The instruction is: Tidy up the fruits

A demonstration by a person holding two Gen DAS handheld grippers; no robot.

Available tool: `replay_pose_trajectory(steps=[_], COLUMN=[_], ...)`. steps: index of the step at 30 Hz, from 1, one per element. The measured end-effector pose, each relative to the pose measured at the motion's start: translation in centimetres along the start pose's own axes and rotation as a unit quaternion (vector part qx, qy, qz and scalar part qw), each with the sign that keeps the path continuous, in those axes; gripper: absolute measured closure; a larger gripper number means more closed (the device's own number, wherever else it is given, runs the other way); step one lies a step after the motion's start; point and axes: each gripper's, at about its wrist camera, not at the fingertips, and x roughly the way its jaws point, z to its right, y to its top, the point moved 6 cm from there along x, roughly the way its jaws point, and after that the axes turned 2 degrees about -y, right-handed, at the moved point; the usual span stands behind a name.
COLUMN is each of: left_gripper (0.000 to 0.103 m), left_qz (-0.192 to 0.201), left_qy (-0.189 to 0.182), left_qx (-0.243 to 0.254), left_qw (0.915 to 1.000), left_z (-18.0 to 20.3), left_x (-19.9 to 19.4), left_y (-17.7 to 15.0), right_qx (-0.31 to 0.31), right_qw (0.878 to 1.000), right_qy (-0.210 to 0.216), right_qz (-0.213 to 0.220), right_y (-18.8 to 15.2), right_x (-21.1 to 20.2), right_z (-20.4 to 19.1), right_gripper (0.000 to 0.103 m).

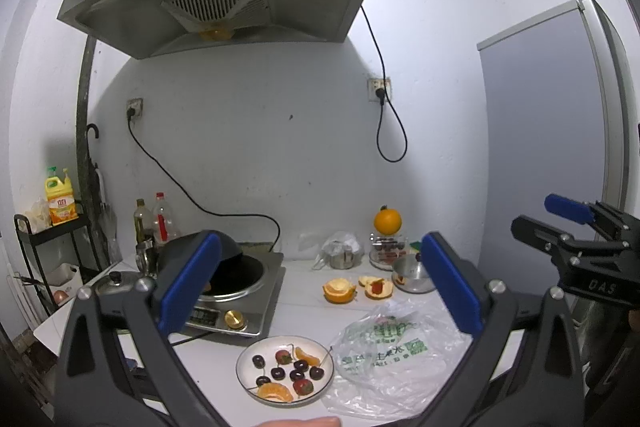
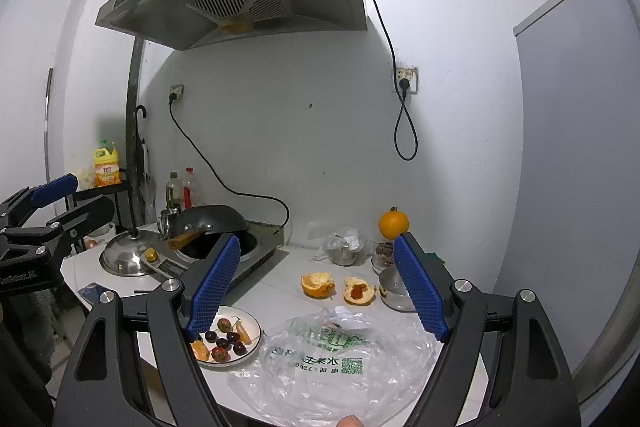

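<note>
A white plate [image 1: 244, 367] [image 2: 253, 323] near the counter's front edge holds several dark cherries [image 1: 277, 372], strawberries [image 1: 303, 386] and orange segments [image 1: 275, 392]. A whole orange [image 1: 387, 221] [image 2: 393, 223] rests on top of a jar at the back. Two opened orange peels [image 1: 339, 290] [image 2: 317, 283] lie mid-counter, one with a red piece inside [image 1: 377, 287] [image 2: 357, 292]. My left gripper [image 1: 320, 283] hovers open above the plate, holding nothing. My right gripper [image 2: 320, 291] is open too, over the plastic bag, with nothing between its fingers; it also shows at the right edge [image 1: 576, 227].
A crumpled clear plastic bag [image 1: 384, 355] [image 2: 340, 367] with green print lies right of the plate. An induction cooker with a black wok [image 1: 236, 279] [image 2: 212, 227] fills the left side, a steel lid [image 2: 128, 255] beside it. A small steel bowl [image 1: 412, 273] and pot [image 1: 340, 255] stand behind.
</note>
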Motion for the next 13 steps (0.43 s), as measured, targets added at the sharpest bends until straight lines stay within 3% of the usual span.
replay_pose_trajectory(steps=[13], left_gripper=[0.002], left_qz=[-0.010], left_qy=[-0.003], left_qx=[0.004], left_qw=[0.9999], left_z=[0.35], left_x=[0.85], left_y=[-0.81], right_qx=[0.002], right_qw=[1.000], right_qy=[0.013], right_qz=[-0.008], right_y=[-0.69], right_x=[0.78], right_z=[-0.34], right_gripper=[0.021])
